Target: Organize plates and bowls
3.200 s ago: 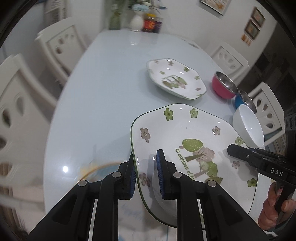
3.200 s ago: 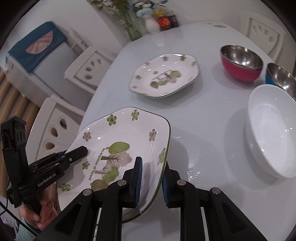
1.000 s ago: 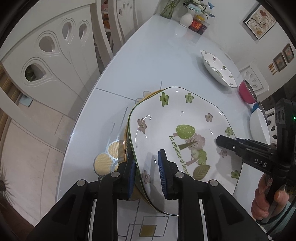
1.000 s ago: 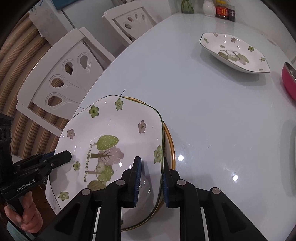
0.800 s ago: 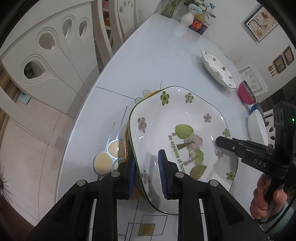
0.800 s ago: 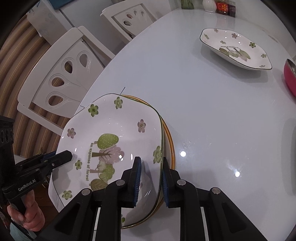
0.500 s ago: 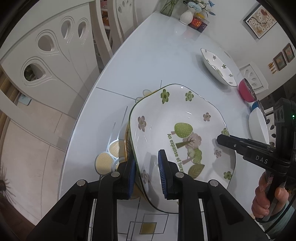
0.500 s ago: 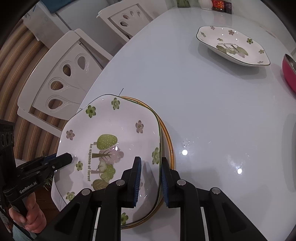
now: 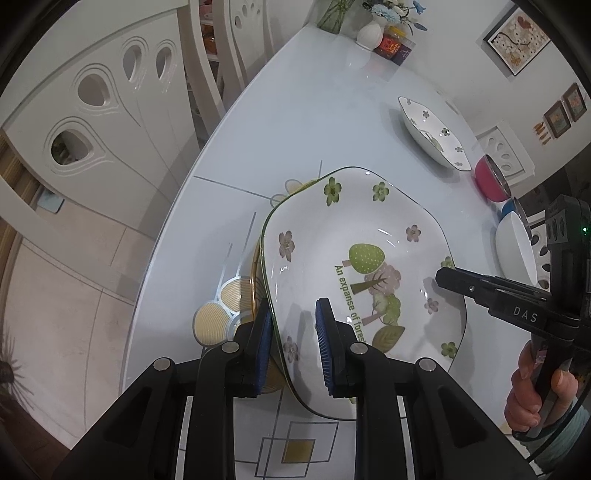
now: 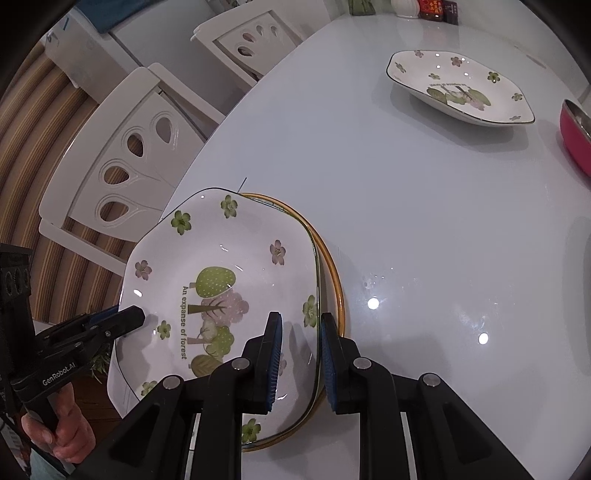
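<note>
Left gripper (image 9: 293, 343): I have it clamped on the plate (image 9: 354, 258) rim, near edge.
Right gripper (image 10: 301, 354): I have it clamped on the opposite rim.
Plate: over a yellow-rimmed dish (image 10: 334, 280) at the surface (image 10: 424, 221) edge.
Second plate (image 10: 458, 86): far side, well apart.

I am looking into a home dining room. Ahead of my grippers, carved white chairs (image 10: 122, 155) are ringing a glossy table (image 10: 424, 221), and framed pictures (image 9: 517, 31) are hanging beyond.
</note>
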The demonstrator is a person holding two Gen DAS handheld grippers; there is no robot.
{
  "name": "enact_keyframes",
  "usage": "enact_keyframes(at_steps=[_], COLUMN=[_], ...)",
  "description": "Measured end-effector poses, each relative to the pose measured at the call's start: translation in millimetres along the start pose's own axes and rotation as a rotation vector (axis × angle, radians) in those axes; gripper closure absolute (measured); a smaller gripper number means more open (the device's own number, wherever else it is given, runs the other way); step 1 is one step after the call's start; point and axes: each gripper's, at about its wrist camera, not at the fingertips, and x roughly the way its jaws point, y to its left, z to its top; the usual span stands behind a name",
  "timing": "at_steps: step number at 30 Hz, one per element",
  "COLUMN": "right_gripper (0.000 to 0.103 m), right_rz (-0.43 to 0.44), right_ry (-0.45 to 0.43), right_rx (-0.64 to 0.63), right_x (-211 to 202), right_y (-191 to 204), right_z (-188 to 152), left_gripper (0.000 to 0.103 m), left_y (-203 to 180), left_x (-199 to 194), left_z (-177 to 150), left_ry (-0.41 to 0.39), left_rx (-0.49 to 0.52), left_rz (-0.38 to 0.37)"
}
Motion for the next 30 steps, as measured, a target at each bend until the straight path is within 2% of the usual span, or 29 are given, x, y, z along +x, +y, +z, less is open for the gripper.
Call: enact_keyframes(at_steps=[4, 5, 6, 9, 13, 16, 22, 30], right_gripper=[0.084, 0.084, 0.084, 0.084, 0.084, 0.082, 0.082, 0.082], right_rz=[0.008, 0.003, -0.007, -0.001, 0.011, -0.043, -0.171, -0.202], right_ry=[0.001, -0.005, -0.012, -0.032, -0.064, -0.1, -0.108, -0.128], right_rx=[-0.003, -0.011, -0.022, -0.039, 0.001, 0.051, 0.162, 0.244], right_x=[-1, -2, -4, -7, -17, -24, -19, -32], right_y=[-2, -1, 0, 3, -9, -32, -85, -116], right_z=[1, 1, 2, 4, 3, -3, -15, -27], left_gripper=[0.082, 0.074, 0.072, 0.072, 0.072, 0.072, 0.072, 0.072], left_y=[1, 2, 2, 7, 12, 13, 10, -10], left_x=[-4, -7, -10, -13, -15, -18, -22, -25], left_z=[-1, -1, 0, 2, 2, -1, -3, 10], left_ry=[-0.021, -0.032, -0.043, -0.056, -0.06, -0.066, -0.066, -0.079], left_rx=[-0.004, -0.001, 0.003, -0.004, -0.013, -0.018, -0.013, 0.034], left_rz=[0.015, 0.035, 0.048, 0.048, 0.06, 0.065, 0.09, 0.085])
